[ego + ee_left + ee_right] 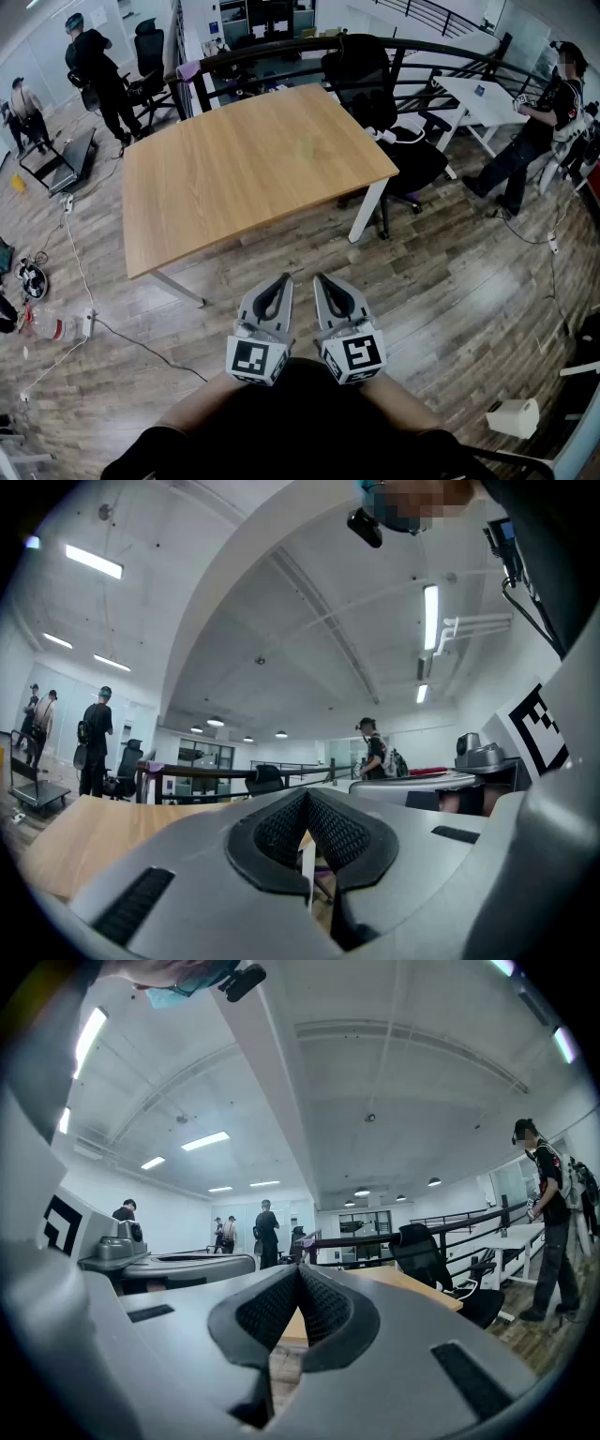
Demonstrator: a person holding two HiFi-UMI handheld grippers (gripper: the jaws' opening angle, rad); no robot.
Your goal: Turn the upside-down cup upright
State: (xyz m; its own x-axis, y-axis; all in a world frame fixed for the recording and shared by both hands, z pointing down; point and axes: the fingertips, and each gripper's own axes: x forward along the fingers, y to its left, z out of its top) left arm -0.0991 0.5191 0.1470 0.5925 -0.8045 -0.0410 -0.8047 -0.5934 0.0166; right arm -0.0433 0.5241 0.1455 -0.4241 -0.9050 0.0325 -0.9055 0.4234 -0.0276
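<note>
While your left tongs [280,279] and right tongs [322,279] sit fully closed, empty, no cup shows on bench [244,178]; find it first, open wide before reaching.

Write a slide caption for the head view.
Left gripper and right gripper, both shut and empty, held side by side before a wooden table in an open office.

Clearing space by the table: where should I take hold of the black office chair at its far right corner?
Probably the top edge of the backrest of the black office chair: it stands upright and looks thinner than the seat. Come down on it from above, standing on the floor side to the right of the table.
</note>
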